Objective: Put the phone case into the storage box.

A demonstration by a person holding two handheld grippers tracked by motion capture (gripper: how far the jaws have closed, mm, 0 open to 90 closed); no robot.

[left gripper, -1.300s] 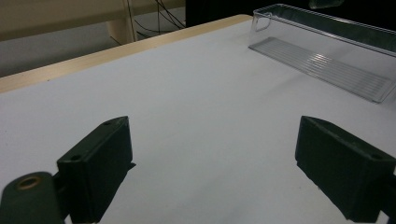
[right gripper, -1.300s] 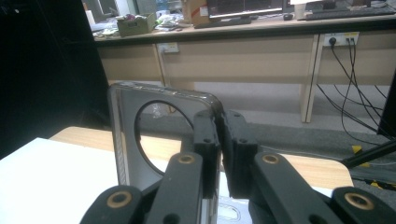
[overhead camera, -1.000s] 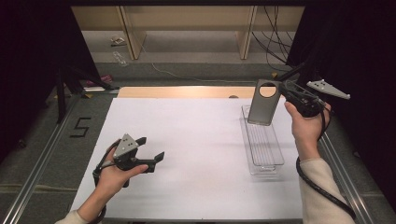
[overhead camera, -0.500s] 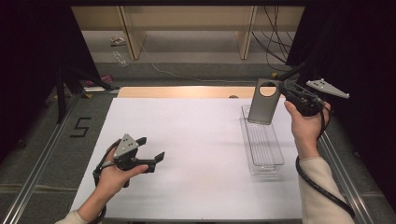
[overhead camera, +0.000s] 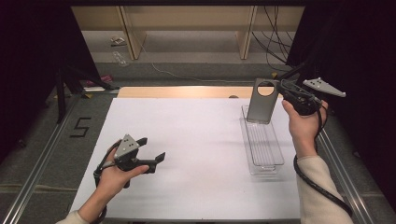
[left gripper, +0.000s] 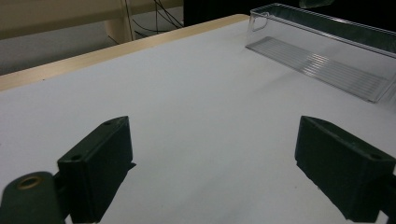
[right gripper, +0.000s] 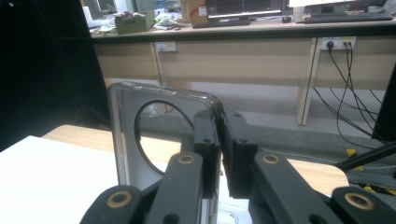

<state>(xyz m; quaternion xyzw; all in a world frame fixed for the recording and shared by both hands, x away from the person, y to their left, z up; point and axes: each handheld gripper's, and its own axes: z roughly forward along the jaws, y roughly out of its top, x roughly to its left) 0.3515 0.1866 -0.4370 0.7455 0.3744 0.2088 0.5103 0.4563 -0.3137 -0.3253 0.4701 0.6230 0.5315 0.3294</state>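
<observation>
At the upper right of the high view, the right gripper [overhead camera: 280, 88] clamps a grey phone case [overhead camera: 261, 101] upright over the clear tray [overhead camera: 267, 154]. Next, it likely needs lowering into the tray. The left gripper [overhead camera: 152, 149], jaws wide and empty, idles at lower left over the counter [overhead camera: 196, 140].

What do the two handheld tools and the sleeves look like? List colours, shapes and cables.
Left tool: black body, two blocky black jaws, grey three-cornered plate on top, black cable. Right tool: black too, grey plate, thick black cable looping down. Jaw arms carry brass-ringed holes. Both sleeves are light-coloured.

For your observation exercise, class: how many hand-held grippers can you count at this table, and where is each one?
2. The left hand-held gripper hovers open over the white table at the near left. The right hand-held gripper is at the far right, clamping a grey phone case above the clear tray.
</observation>
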